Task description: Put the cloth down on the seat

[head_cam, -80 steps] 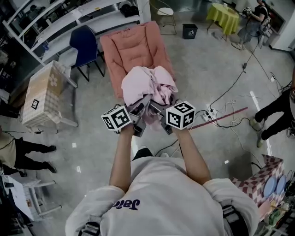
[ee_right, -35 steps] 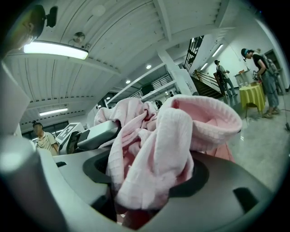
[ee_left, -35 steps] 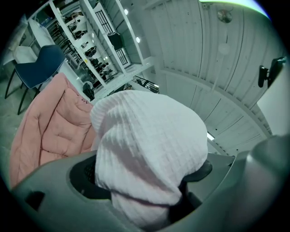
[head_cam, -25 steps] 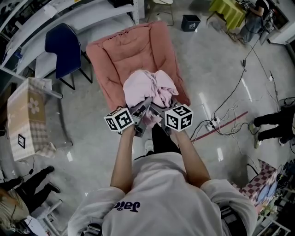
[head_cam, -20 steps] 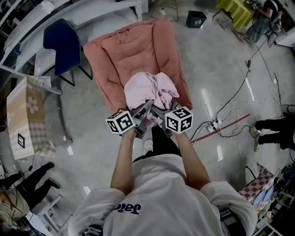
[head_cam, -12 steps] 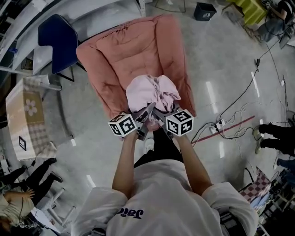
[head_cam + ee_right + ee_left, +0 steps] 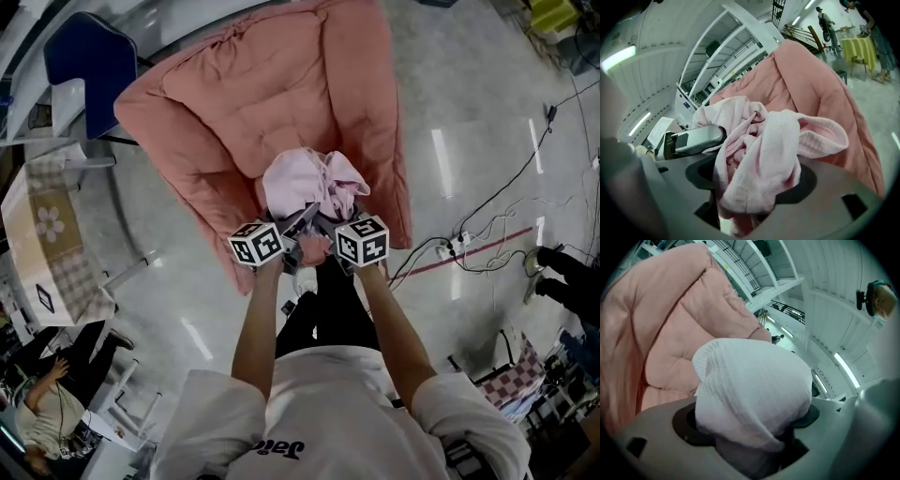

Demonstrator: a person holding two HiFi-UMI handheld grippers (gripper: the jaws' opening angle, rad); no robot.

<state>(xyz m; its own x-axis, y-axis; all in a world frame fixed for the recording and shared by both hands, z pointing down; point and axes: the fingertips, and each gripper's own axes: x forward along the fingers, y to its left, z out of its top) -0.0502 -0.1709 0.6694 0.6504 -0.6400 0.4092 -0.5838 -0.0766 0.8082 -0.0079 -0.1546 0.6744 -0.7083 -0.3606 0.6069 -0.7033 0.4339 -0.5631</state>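
Pink, bunched cloth (image 7: 309,183) is carried up between both claws, in front of the salmon padded chair (image 7: 244,103). What has changed is the distance. A few seconds ago the chair was small and farther up the head view, and now it fills the top of the frame, with the bundle over the front part of its cushion. The grip looks the same throughout: the left claw (image 7: 298,223) is clamped on a rounded fold of the cloth, and the right claw (image 7: 330,225) is clamped wide on a thick, twisted wad of it. I cannot tell whether the cloth touches the cushion yet — it looks to be held just above it. The approach seems about done; what remains is to lower the bundle onto the seat and let both claws release it.
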